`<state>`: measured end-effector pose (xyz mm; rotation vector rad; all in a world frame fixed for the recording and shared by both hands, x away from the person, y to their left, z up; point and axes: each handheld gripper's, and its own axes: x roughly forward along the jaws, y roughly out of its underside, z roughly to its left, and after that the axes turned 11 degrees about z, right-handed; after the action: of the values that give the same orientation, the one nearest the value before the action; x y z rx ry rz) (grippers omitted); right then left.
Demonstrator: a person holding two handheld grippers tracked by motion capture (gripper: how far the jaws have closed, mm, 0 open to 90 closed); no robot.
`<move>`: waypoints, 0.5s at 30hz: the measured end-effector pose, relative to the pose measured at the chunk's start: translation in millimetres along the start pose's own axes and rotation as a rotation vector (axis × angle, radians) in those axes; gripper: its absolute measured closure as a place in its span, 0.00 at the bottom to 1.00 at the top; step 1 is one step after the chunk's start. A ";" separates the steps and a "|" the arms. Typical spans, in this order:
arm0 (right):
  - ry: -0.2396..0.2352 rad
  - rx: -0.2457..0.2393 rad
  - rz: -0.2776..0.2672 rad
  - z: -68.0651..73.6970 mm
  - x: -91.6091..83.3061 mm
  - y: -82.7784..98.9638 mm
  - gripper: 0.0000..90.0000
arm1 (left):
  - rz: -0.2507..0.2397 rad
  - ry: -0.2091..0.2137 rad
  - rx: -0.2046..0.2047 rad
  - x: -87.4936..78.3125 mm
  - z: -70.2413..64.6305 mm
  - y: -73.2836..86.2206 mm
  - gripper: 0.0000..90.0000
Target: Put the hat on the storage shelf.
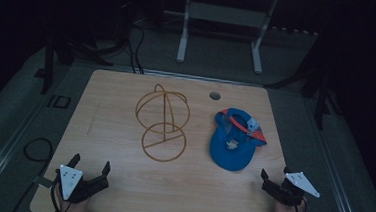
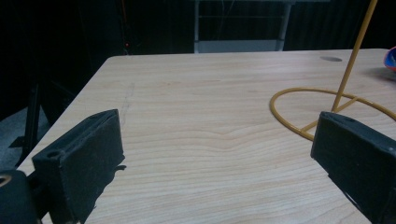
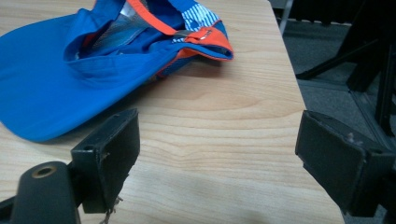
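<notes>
Plainly, both tools are idle at the near edge of the table (image 1: 120, 191): the left gripper (image 1: 90, 167) has its jaws spread wide with only bare wood between them, and the right gripper (image 1: 274, 174) is likewise released, holding nothing. Just ahead of the right one lies the blue cap (image 1: 232, 141), upside down with its brim toward the person and its orange-trimmed strap at the far side; in the right gripper view the brim (image 3: 42, 93) sits close to the left jaw, apart from it. Farther toward the centre stands the yellow wire stand (image 1: 163, 122), a ring base with an upright and a domed hoop, well apart from the left gripper and just beside the cap. If the work is setting the cap on that stand, the soft fabric is the first risk: a pinch on the thin brim edge could slip or drag the cap across the wood instead of lifting it. The stand looks light, so a nudge from a jaw or a cap pulled over it crookedly may tip or slide it. The cap also lies near the table's right edge, where a push could send it off.
</notes>
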<state>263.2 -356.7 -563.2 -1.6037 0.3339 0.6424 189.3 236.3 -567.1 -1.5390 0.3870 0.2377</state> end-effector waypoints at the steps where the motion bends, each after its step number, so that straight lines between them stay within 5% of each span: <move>1: 0.000 -0.003 0.013 0.5 1.3 -0.8 0.17 | 0.000 0.002 -0.005 -0.3 0.7 0.0 0.03; 15: 0.023 -0.028 0.065 1.4 2.6 -6.2 0.17 | -0.017 0.010 -0.025 -1.4 -3.3 -1.1 0.03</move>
<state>268.5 -354.1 -559.7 -1.6333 0.3962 0.6813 188.1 233.2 -565.6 -1.5680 0.3797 0.2230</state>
